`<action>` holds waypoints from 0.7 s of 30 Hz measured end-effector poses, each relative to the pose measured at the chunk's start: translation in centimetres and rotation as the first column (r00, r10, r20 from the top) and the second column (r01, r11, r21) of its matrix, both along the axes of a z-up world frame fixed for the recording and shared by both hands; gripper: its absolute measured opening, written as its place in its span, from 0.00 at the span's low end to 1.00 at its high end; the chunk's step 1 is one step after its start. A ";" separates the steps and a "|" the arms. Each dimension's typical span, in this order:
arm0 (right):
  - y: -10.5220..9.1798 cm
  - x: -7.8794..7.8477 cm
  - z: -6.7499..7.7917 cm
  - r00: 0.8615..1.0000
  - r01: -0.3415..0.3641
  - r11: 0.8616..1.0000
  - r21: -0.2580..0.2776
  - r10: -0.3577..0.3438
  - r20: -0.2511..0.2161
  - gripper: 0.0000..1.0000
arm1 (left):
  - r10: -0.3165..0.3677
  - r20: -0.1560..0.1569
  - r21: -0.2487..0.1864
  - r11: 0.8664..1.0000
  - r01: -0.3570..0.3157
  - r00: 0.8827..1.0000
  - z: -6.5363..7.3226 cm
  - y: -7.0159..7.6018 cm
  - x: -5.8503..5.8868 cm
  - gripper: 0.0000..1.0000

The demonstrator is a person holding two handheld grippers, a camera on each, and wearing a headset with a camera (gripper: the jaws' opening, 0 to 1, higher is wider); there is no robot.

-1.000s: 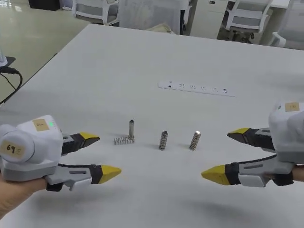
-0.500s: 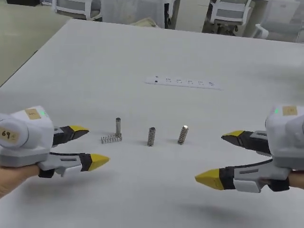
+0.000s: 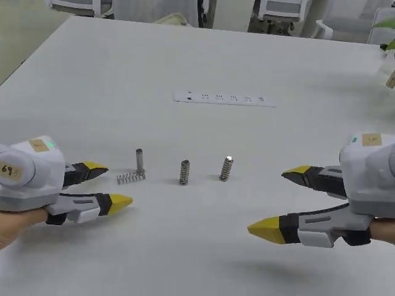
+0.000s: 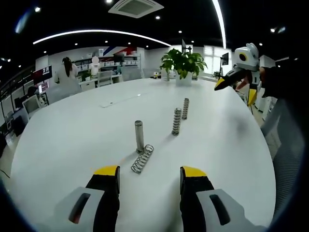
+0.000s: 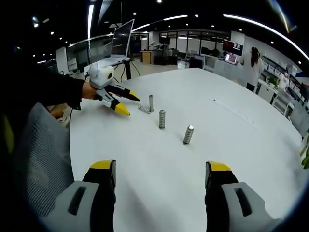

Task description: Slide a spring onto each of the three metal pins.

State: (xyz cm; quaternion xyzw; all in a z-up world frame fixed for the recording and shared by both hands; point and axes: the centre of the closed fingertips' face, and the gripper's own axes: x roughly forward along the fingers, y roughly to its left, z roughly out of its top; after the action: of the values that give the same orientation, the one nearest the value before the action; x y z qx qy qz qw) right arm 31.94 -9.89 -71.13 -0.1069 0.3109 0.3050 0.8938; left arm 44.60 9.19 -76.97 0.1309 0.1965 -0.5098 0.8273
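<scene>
Head view: white table (image 3: pixel 185 55); far edge at 12 w/ chairs (image 3: pixel 281 9) beyond it; left edge runs off toward 10; open white top lies betw. each gripper and the pin row.

Pins stand in a row near centre, well apart from both grippers. Bare pin (image 3: pixel 139 160) upright at the 9 end; loose spring (image 3: pixel 130 178) lies flat just beside its foot, on the 8 side. Mid pin (image 3: pixel 184 172) upright, sleeved w/ a spring. Third pin (image 3: pixel 226 168) at the 3 end, sleeved too, shiny tip showing, tilted a little.

Power strip (image 3: pixel 224 98) at 12 of the row, well apart.

Left gripper (image 3: pixel 114 184) at 8, jaws apart by a moderate gap, holding nothing; yellow tips point toward loose spring. Right gripper (image 3: pixel 270 201) at 4, jaws wide, holding nothing.

Writing: sticker (image 3: pixel 11 171) on left gripper reads "69", handwritten; sticker on right gripper too small to read.

Left gripper view: plant (image 4: pixel 182 63) at far table edge, 12–1.
</scene>
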 end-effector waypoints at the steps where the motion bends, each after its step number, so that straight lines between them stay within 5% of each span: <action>1: -0.1 0.0 0.0 1.000 0.003 1.000 -0.002 -0.003 -0.002 0.74 | 0.001 -0.001 -0.001 1.000 -0.001 1.000 -0.1 0.0 0.2 0.44; 21: -0.6 -0.1 -0.2 1.000 0.024 1.000 -0.015 -0.024 -0.016 0.73 | -0.020 0.021 0.003 1.000 0.020 1.000 -1.0 -0.6 1.5 0.29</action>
State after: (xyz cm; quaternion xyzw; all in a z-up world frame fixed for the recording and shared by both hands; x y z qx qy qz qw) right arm 31.84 -10.53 -71.36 -0.1072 0.3218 0.2930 0.8940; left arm 46.13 8.61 -78.00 0.1393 0.1870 -0.5164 0.8240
